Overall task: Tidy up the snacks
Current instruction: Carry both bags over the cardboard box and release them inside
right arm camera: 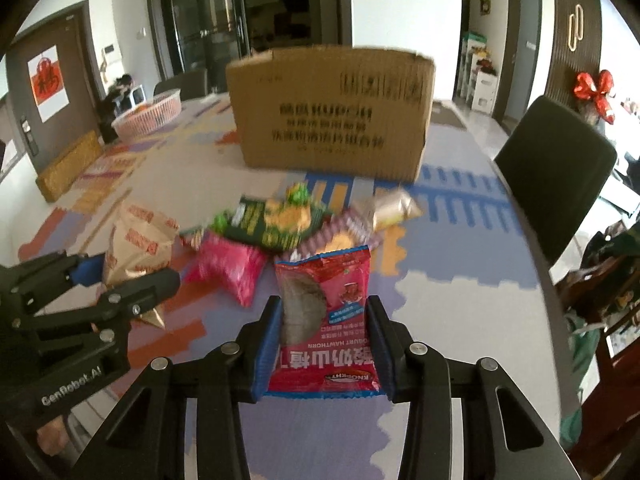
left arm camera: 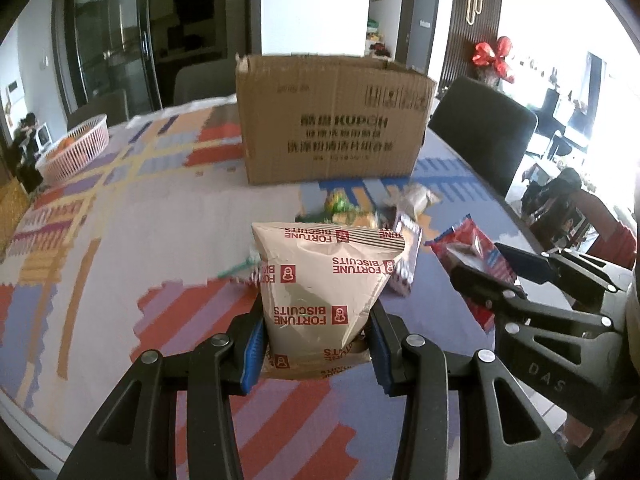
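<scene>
L gripper [left arm camera: 316, 344] clamping biscuit bag [left arm camera: 320, 292]; R gripper [right arm camera: 326, 352] clamping hawthorn pack [right arm camera: 332, 320]. Both facing cardboard box [left arm camera: 332, 120], lying straight ahead beyond snack pile [right arm camera: 280, 224].

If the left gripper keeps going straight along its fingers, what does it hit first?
Probably the loose snack packets on the table, just past the biscuit bag that the left gripper holds. The cardboard box stands behind them. Depth is hard to judge in this fisheye view.

Matt corrugated cardboard box [left arm camera: 334, 120] — glossy plastic biscuit bag [left arm camera: 320, 296], patterned cloth tablecloth [left arm camera: 120, 216].
</scene>
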Available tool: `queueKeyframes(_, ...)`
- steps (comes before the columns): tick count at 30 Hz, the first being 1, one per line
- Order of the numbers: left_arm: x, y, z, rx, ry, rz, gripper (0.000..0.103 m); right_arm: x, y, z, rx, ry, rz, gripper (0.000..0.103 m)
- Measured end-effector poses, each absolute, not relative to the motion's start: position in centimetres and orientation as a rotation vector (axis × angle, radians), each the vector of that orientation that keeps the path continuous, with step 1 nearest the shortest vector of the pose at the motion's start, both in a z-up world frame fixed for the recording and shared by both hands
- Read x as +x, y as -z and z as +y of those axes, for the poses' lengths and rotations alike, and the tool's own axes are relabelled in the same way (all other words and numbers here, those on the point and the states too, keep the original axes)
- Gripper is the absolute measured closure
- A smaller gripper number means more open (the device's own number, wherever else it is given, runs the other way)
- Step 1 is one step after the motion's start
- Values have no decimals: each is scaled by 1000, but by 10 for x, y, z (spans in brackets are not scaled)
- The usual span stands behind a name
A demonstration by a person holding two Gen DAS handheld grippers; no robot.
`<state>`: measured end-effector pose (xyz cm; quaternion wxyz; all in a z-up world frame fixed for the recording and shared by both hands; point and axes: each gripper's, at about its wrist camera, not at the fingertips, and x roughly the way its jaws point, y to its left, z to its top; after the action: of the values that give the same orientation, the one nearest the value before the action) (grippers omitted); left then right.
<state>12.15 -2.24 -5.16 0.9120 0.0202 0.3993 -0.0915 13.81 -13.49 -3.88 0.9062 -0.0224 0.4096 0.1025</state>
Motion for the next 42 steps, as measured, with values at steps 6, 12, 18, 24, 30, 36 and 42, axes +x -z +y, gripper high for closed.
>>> queueKeyframes(6,144,26,-21,40,197,764,59,159,15,-135,-37,-213,780,61)
queueKeyframes(12,173,3,-18,32,206,721,59,187,-8,-137,-10,-211,721,61)
queueKeyframes(18,206,-25,-16,60,191,648,59,216,-33,-136,-8,-200,643,61)
queueKeyframes(24,238,-49,-18,84,179,587,59,248,-56,-135,-10,-200,589,61)
queueKeyframes(30,275,-64,-16,91,177,578,59,283,-72,-134,-11,-189,567,61)
queueKeyframes(36,314,-72,-19,110,201,620,59,322,-80,-135,-14,-177,584,61)
queueKeyframes(42,368,-63,-20,83,236,746,59,356,-81,-137,-13,-182,635,61)
